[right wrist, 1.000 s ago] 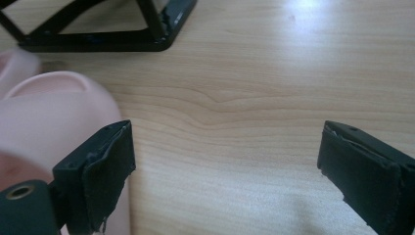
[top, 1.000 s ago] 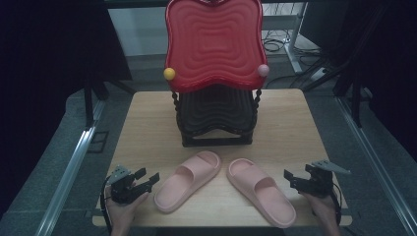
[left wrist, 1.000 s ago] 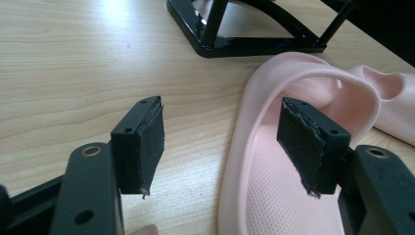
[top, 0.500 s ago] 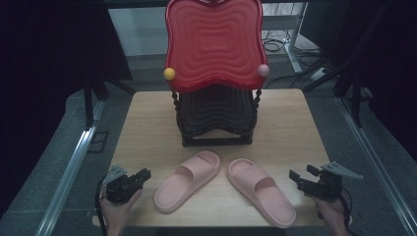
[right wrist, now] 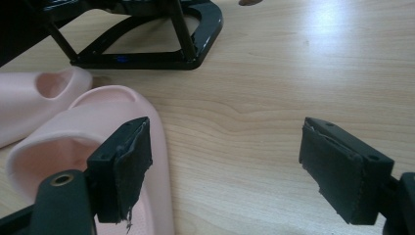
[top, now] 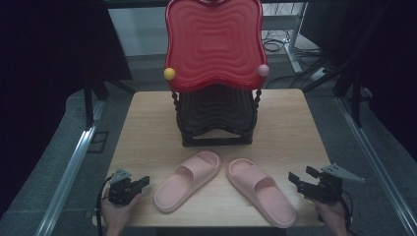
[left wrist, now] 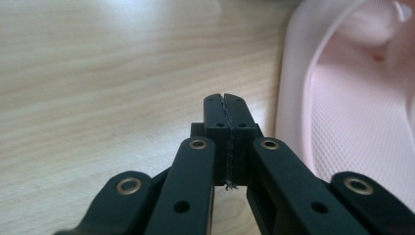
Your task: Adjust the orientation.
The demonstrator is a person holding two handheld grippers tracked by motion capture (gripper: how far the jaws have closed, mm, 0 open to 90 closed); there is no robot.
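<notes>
Near the counter's point(top: 147, 123) front edge, both pink slippers point(top: 188, 188) point(top: 260, 198) lie untouched, so nothing is done yet. Your left hand-held gripper point(top: 142, 183) has just closed on nothing; your right hand-held gripper point(top: 300, 176) gapes empty beside the right slipper.

No text, label, brand or number is readable here — not on anything.
</notes>
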